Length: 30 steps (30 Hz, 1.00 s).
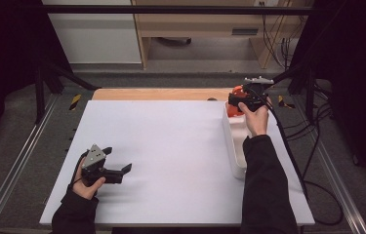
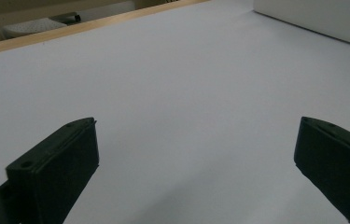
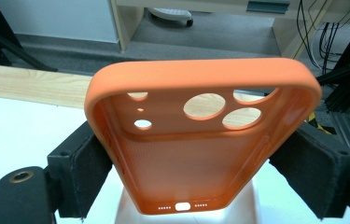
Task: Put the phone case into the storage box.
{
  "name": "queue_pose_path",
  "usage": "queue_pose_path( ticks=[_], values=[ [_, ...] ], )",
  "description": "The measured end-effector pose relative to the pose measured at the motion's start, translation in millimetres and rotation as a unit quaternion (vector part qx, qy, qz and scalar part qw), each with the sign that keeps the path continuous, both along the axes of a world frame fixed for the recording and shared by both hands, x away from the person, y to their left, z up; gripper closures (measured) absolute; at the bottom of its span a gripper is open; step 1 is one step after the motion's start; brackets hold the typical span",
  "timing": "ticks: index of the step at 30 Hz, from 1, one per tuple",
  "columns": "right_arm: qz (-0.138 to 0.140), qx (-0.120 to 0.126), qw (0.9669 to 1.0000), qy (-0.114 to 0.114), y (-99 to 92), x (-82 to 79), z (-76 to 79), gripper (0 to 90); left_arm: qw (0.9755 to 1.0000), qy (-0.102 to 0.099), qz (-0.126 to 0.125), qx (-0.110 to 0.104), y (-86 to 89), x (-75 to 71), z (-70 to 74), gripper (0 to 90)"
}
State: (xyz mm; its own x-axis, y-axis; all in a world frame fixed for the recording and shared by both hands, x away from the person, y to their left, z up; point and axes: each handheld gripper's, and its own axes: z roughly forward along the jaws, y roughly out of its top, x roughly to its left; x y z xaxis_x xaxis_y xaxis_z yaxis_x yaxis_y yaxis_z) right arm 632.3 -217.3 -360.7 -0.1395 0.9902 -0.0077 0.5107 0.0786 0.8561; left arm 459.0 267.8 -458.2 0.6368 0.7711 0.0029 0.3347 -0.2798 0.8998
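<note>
Gripping the orange phone case by its long edges, my right tongs hang over the white bin at the surface's far right; left tongs gape over bare near-left surface.

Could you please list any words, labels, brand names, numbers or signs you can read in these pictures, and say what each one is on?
None can be read.
The orange phone case held in the right gripper bears no print or logo.
The white bin, white table sheet and left gripper carry no lettering either.
</note>
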Motion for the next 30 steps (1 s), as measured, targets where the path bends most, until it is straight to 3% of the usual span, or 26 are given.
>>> queue_pose_path(
  ticks=[24, 30],
  values=[
    [-0.018, -0.015, 0.9996, 0.016, 6.2, 14.1, -25.7, 15.6, 1.0000, 0.001, -0.005, 0.002, -0.9, 0.2, -0.6, 0.0],
    [-0.021, -0.009, 0.9996, 0.016, 5.3, 15.1, -29.8, 15.6, 1.0000, 0.002, -0.006, 0.004, -1.3, 0.4, -0.9, 0.0]
  ],
)
